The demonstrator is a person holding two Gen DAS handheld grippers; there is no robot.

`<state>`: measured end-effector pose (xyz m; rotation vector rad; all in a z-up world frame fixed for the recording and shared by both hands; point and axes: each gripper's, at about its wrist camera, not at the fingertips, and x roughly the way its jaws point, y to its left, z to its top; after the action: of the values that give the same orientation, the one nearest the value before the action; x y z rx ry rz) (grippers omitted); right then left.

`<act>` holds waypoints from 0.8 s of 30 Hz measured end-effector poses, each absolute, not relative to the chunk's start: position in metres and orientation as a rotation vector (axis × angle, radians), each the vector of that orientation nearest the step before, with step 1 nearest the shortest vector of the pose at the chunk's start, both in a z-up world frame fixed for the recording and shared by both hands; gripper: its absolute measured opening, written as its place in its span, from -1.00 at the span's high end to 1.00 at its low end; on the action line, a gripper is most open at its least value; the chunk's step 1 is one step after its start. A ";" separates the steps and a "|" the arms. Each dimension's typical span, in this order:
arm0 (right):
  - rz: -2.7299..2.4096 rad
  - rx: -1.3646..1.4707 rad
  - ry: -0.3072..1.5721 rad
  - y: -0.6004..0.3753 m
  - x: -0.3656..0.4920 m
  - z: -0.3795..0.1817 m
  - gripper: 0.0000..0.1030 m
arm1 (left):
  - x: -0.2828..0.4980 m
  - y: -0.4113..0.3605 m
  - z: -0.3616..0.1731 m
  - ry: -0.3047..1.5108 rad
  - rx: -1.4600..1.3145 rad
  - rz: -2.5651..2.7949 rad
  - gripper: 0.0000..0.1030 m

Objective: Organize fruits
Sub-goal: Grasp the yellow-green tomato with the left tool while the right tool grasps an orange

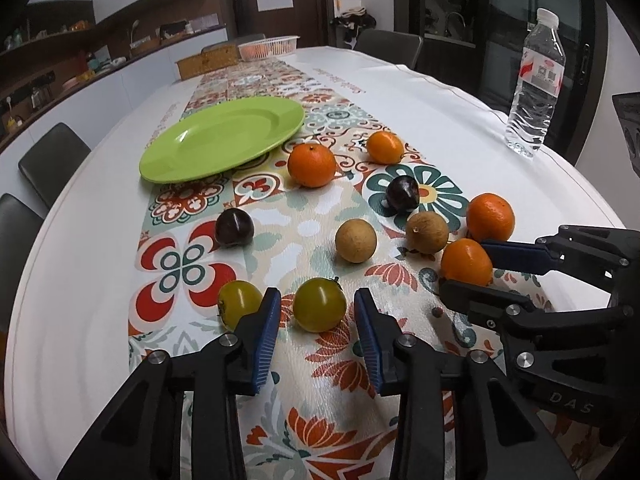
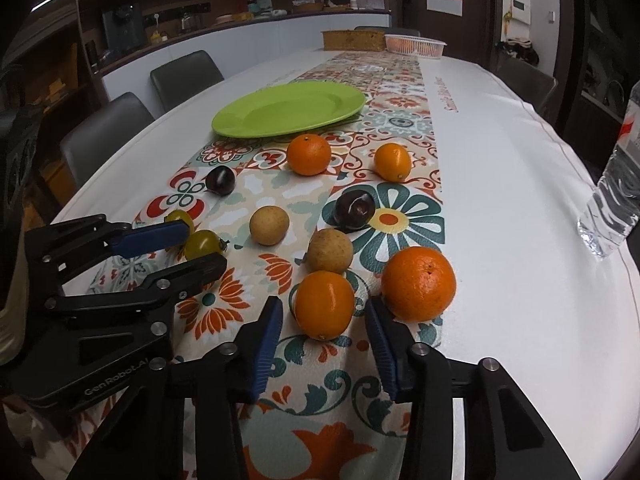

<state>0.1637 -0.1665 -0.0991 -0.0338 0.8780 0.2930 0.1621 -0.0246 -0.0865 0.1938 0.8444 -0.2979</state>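
A small green tomato (image 1: 320, 304) lies between the blue pads of my left gripper (image 1: 317, 294), which stand close on either side of it with a thin gap showing. My right gripper (image 2: 323, 302) brackets a small orange (image 2: 325, 305) the same way, pads near but apart from it. Both grippers are low over the patterned runner (image 1: 320, 380). A second green tomato (image 1: 239, 304), two dark plums (image 1: 234, 227) (image 1: 402, 194), two brown round fruits (image 1: 356, 241) (image 1: 427, 232) and further oranges (image 1: 312, 165) (image 1: 385, 147) (image 1: 490, 217) lie scattered. An empty green plate (image 1: 224, 138) sits beyond them.
A water bottle (image 1: 536, 84) stands at the right on the white tablecloth (image 1: 460, 92). At the far end are a white basket (image 1: 268, 46) and a wicker box (image 1: 208, 63). Dark chairs (image 2: 108, 136) line the left side of the table.
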 end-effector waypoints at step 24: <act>0.376 -0.043 0.841 -0.163 0.161 -0.076 0.46 | 0.147 -0.016 -0.061 0.845 0.091 -0.273 0.48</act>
<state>0.1605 -0.1631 -0.0756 -0.0431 0.8406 0.3763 0.1467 -0.0163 -0.0606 0.0906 0.8448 -0.2732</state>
